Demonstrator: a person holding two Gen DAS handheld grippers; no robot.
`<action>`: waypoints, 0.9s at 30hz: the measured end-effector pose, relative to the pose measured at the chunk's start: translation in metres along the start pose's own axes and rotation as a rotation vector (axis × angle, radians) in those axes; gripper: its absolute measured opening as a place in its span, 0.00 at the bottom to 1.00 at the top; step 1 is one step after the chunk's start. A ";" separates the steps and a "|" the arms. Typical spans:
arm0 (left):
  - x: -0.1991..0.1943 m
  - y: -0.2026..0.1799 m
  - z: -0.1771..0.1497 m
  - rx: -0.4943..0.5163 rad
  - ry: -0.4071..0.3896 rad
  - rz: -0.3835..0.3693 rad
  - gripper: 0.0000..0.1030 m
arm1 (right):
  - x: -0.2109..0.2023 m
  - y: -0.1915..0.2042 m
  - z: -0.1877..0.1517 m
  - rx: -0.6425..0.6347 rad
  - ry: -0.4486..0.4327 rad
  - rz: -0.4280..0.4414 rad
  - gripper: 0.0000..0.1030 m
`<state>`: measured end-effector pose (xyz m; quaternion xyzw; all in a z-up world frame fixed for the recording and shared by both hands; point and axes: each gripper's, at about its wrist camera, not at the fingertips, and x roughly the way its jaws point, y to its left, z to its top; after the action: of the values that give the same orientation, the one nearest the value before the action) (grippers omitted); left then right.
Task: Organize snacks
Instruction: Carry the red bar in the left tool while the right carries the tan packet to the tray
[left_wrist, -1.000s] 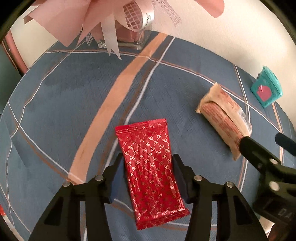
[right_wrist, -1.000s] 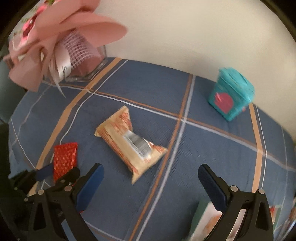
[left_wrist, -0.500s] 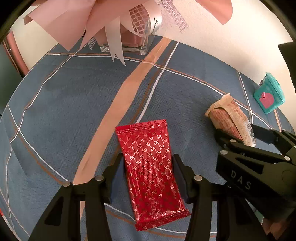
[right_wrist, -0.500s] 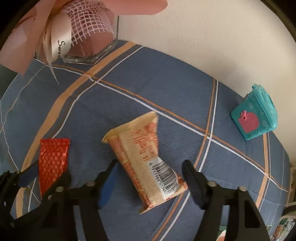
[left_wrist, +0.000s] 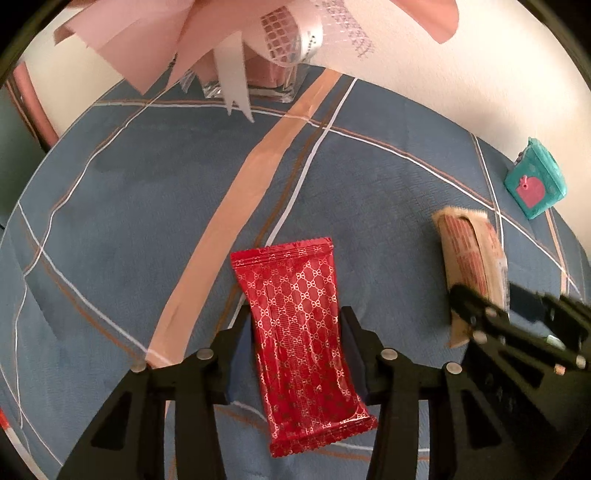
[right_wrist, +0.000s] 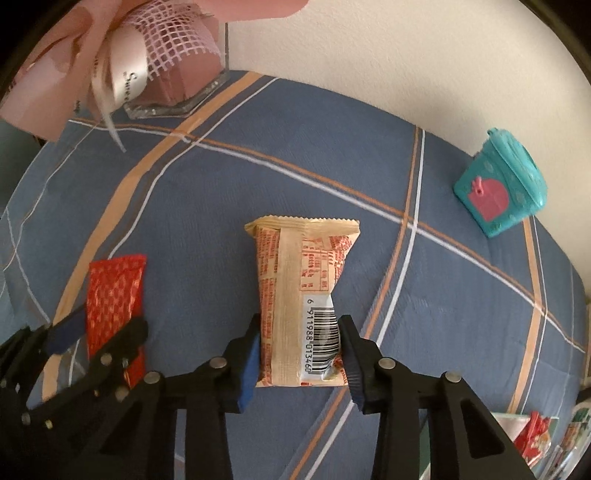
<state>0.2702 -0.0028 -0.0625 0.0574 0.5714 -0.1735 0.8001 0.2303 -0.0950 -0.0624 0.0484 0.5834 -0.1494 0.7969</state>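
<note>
Red foil packet (left_wrist: 301, 341) is pinched across its middle by the left gripper (left_wrist: 295, 350), jaws just narrowed. Beige wrapper (right_wrist: 301, 295), on the blue cloth (right_wrist: 221, 206), is clamped near its barcode end by the right gripper (right_wrist: 299, 354), jaws just closed. Both are judged light, crinkly, slippery; mid-body grips are preferred.

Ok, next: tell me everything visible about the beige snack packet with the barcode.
The beige snack packet is a crinkly pillow pack with orange-red print, a back seam, serrated sealed ends and a white barcode panel. It lies flat, seam up, on the blue plaid tablecloth, right of the red packet. The right gripper pinches its near end, denting it.
</note>
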 end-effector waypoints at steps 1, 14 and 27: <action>0.000 0.003 0.000 -0.011 0.007 -0.007 0.45 | -0.003 0.000 -0.004 0.002 0.002 0.005 0.40; -0.037 0.005 -0.029 -0.044 0.004 -0.051 0.45 | -0.055 0.004 -0.062 0.049 -0.027 0.070 0.39; -0.084 -0.015 -0.073 0.015 -0.049 -0.053 0.45 | -0.107 -0.010 -0.123 0.139 -0.097 0.089 0.39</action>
<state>0.1755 0.0218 -0.0077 0.0436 0.5516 -0.2002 0.8086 0.0851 -0.0536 0.0007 0.1223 0.5297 -0.1560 0.8247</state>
